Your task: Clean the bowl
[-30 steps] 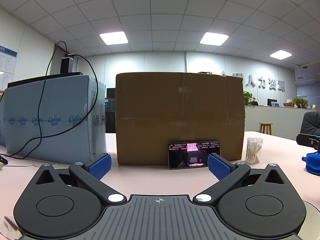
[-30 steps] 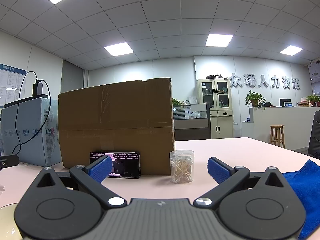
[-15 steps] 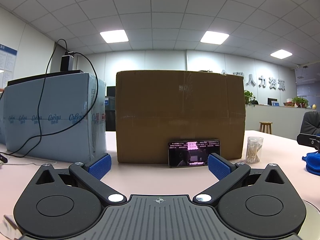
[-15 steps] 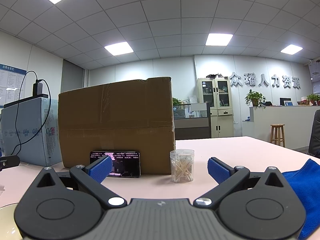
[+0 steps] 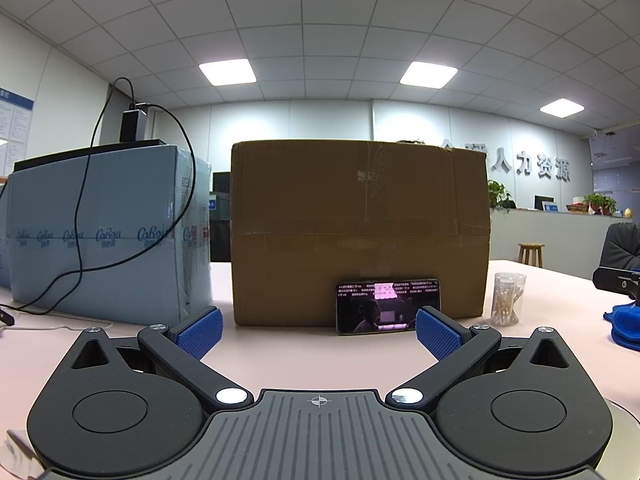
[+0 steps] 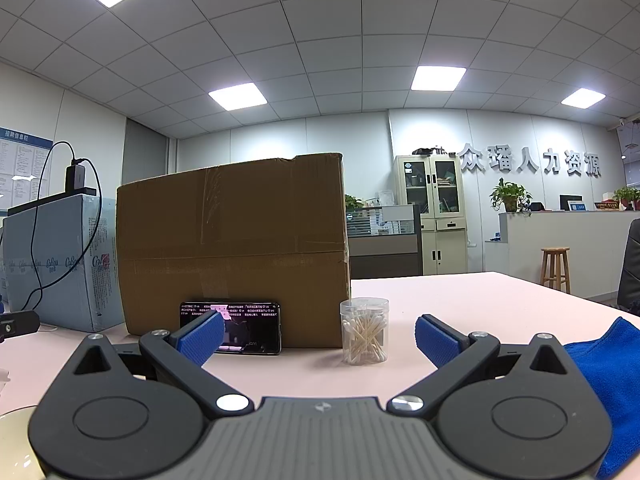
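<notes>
Only a pale curved rim of the bowl (image 5: 625, 424) shows, at the lower right corner of the left wrist view. It shows again as the bowl rim (image 6: 16, 420) at the lower left of the right wrist view, with the rest hidden under the gripper bodies. A blue cloth (image 6: 600, 372) lies on the table just right of my right gripper (image 6: 320, 340), and appears as the blue cloth (image 5: 624, 324) far right in the left view. My left gripper (image 5: 318, 334) is open over the pink table with nothing between its blue pads. The right gripper is open and empty too.
A big cardboard box (image 5: 360, 232) stands ahead with a lit phone (image 5: 388, 306) leaning on it. A clear jar of cotton swabs (image 6: 364, 332) sits right of the phone. A light blue carton (image 5: 108, 236) with a black cable stands on the left.
The left wrist view has dipped very slightly. Both grippers stay open and nothing on the table has moved.
</notes>
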Demonstrator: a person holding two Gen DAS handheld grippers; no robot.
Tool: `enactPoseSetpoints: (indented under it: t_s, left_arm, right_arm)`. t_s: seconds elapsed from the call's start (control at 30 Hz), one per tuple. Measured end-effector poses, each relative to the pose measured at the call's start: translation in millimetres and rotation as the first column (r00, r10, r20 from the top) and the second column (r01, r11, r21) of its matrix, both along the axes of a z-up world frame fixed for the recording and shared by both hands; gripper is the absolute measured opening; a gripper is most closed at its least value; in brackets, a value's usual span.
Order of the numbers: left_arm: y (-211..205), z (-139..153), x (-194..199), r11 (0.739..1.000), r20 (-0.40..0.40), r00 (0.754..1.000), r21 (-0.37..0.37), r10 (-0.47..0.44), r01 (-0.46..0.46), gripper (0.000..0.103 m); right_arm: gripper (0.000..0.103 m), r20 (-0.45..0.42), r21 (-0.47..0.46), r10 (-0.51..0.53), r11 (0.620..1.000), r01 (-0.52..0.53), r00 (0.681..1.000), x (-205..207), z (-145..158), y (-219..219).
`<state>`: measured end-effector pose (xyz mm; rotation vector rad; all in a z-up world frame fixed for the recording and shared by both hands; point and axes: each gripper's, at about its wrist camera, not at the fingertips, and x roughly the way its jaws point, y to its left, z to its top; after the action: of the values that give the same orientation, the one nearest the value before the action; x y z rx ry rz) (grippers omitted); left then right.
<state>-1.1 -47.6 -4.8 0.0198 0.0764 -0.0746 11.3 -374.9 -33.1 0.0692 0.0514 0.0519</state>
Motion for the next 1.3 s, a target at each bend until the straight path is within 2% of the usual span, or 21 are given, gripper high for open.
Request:
enactPoseSetpoints:
  t_s: [1.3]
  left_arm:
    - [0.3, -0.1, 2.0, 1.0, -0.004, 1.0, -0.001, -0.004, 0.004, 0.103]
  right_arm:
    - [0.103, -0.002, 0.006, 0.0, 1.0, 0.0, 1.0, 3.8, 0.4, 4.9]
